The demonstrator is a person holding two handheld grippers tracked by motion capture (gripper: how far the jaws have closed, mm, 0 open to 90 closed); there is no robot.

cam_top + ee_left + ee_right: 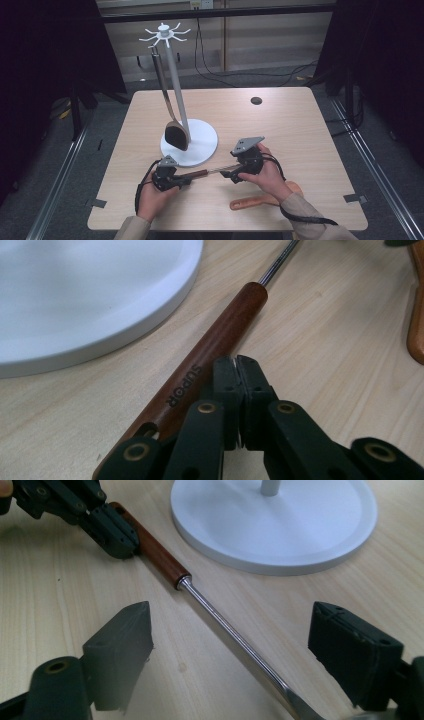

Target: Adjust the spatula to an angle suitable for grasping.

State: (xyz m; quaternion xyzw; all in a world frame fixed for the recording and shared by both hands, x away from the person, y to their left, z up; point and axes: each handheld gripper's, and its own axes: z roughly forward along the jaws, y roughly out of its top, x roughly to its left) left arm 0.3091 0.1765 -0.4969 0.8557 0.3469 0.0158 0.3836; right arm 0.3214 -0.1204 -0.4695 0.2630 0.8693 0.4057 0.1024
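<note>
A utensil with a reddish wooden handle point(199, 173) marked SUPOR and a thin metal shaft point(225, 625) lies flat on the table in front of the white stand's base point(202, 145). My left gripper point(186, 178) is shut, its closed tips point(237, 364) resting beside the handle point(220, 335) with nothing between them. My right gripper point(228, 174) is open, and its jaws point(235, 630) straddle the shaft without touching it. The left gripper point(117, 537) also appears at the handle's end in the right gripper view.
A dark-headed utensil point(177, 136) hangs from the stand's hook ring point(164, 34) and rests near the base. A wooden spatula point(255, 202) lies under the right forearm near the front edge. A round grommet point(256, 100) sits at the far right; cables run on the floor behind.
</note>
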